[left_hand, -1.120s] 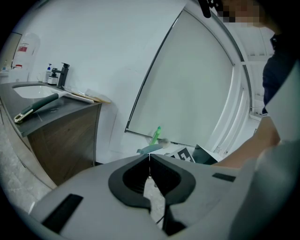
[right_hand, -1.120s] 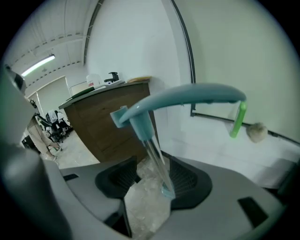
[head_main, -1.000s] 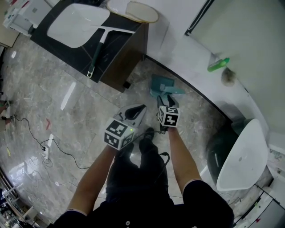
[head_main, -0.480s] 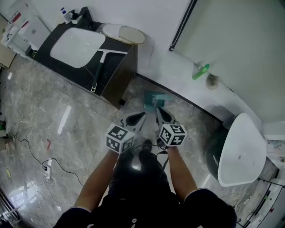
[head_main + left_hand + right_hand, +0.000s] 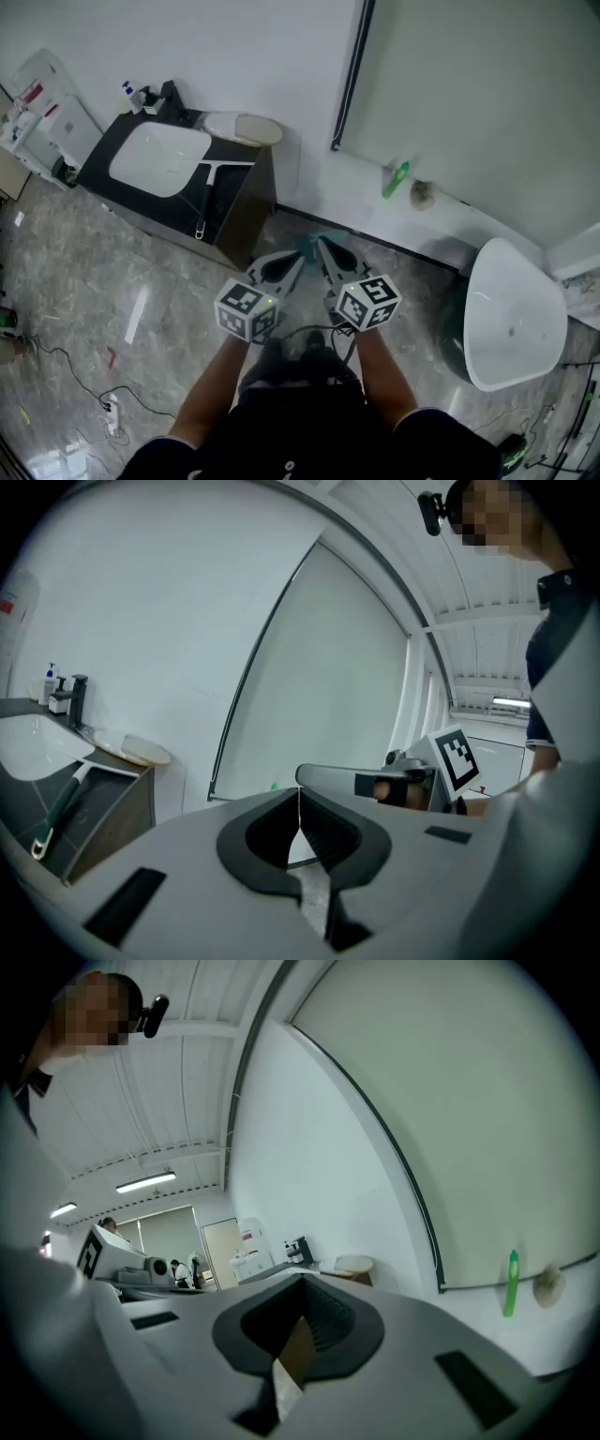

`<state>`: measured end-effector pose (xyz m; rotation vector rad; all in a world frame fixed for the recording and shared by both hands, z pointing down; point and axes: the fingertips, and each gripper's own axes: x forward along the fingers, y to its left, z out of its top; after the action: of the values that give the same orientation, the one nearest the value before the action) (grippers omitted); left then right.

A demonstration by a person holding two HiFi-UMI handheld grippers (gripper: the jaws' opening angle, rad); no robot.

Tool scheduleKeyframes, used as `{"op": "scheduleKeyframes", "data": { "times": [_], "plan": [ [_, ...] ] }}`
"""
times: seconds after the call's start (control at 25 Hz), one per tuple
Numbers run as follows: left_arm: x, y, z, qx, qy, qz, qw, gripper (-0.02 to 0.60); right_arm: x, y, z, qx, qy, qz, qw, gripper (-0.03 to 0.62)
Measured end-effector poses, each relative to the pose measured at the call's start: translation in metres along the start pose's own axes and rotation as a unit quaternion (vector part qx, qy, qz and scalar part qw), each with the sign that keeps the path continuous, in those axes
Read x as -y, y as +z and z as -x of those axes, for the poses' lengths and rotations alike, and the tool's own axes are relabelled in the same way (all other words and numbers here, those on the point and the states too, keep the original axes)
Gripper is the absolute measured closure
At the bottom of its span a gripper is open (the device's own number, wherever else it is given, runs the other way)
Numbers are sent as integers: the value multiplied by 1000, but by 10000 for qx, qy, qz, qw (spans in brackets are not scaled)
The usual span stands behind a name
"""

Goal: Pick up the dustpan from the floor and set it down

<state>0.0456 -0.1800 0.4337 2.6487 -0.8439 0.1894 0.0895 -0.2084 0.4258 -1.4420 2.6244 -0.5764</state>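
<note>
Head view is showing the left tongs [image 5: 294,262] and right tongs [image 5: 326,251] hovering side by side, both pressing together on nothing, the right having just been closing, while the teal dustpan [image 5: 310,244] is lying on the floor [image 5: 112,281] beyond their tips, apparently already released

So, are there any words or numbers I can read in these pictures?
No text here can be read.
Left cube: black-and-white squares only, no letters.
Right cube: black-and-white squares only, no letters.
White box: red label, too small to read.
</note>
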Motion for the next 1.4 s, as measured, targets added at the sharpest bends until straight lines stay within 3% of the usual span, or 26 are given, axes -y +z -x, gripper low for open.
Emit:
{"op": "scheduleKeyframes", "data": {
  "times": [0.32,0.52,1.4],
  "plan": [
    [7,39,13,213,-134,-346,9991,568,-33,58,12,473,183,469,9976,588],
    [14,41,18,213,-208,-452,9985,568,-40,62,19,590,158,644,9960,588],
    [28,53,18,252,-333,-557,9976,568,-35,68,29,611,123,508,9968,586]
  ]
}}
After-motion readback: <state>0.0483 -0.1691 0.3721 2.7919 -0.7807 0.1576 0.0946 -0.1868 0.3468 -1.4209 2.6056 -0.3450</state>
